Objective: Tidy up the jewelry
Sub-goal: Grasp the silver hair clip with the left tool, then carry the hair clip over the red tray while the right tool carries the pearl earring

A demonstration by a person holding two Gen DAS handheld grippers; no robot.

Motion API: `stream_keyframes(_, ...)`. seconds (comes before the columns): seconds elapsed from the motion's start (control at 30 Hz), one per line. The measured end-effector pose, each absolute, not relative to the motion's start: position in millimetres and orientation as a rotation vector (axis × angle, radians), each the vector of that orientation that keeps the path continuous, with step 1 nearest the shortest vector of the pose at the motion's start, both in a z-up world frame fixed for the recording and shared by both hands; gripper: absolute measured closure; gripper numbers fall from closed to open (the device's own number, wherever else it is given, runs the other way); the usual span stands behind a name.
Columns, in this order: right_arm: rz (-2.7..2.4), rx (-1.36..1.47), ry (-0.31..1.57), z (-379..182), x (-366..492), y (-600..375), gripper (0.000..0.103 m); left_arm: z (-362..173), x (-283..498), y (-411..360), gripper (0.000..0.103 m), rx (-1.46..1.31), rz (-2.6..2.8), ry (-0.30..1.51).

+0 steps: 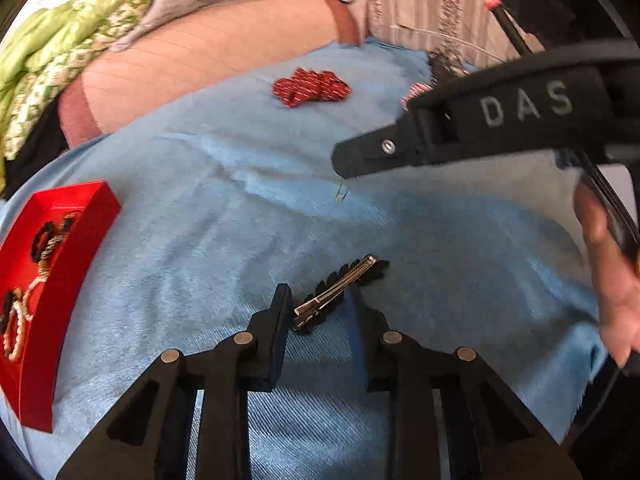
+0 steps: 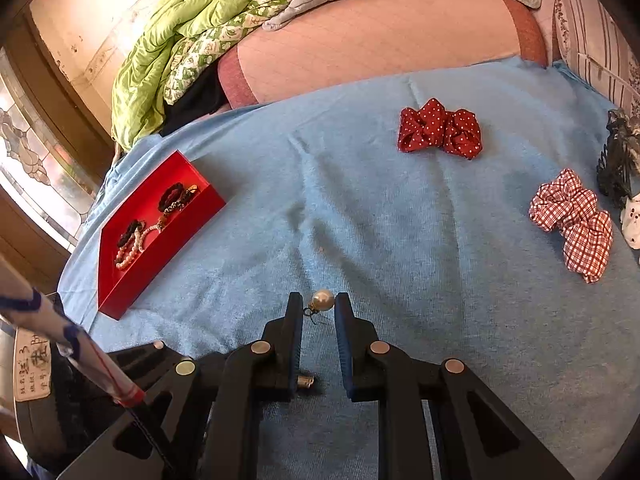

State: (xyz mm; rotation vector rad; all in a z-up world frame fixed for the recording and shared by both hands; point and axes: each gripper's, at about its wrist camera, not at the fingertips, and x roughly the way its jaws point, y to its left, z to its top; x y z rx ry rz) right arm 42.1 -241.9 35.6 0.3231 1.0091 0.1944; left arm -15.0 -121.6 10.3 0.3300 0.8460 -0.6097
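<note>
Straddling the black hair clip (image 1: pixel 340 292), our left tongs (image 1: pixel 318 300) sit wide apart, one finger on each side, nothing gripped yet. The clip lies metal bar up on the blue cloth (image 1: pixel 224 208) spread over the bed, slanted toward 1 o'clock. Our right tongs (image 2: pixel 318 308) are likewise parted around a pearl earring (image 2: pixel 322 300); the pearl sits at the fingertips, its hook trailing toward 7 o'clock, and we cannot tell whether either pad touches it.

The red tray (image 2: pixel 160 232) lies at 10 o'clock in the right view and already holds bracelets and dark hair ties. Red dotted scrunchie (image 2: pixel 440 130) at 1 o'clock, checked scrunchie (image 2: pixel 572 224) at 2 o'clock, both well apart from the tongs.

Judgement: we should close on the clip across its metal bar near the middle, so it does not pivot. For the earring, we should seat the pearl deeper between the pads before squeezing; a round bead at the tips may squirt out. Lift low and avoid snagging the hook in the cloth.
</note>
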Motion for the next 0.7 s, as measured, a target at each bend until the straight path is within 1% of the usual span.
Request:
stream_keyframes(0.03, 0.192, 0.325, 1.007, 36, 42, -242, 0.086, 11, -14, -121, 0.082, 0.319, -0.596, 0.844)
stream_keyframes(0.1, 0.191, 0.326, 1.004, 37, 42, -243, 0.086, 15, -10, -115, 0.094, 0.268, -0.591, 0.843)
stream_keyframes(0.13, 0.19, 0.325, 1.0, 38, 41, -243, 0.086, 18, -6, -109, 0.095, 0.226, -0.588, 0.842)
stream_keyframes(0.4, 0.194, 0.31, 0.987, 39, 42, -238, 0.086, 36, 7, -69, 0.095, 0.07, -0.55, 0.825)
stream_keyframes(0.7, 0.224, 0.271, 0.959, 45, 40, -226, 0.086, 54, 7, -52, 0.095, 0.054, -0.486, 0.753)
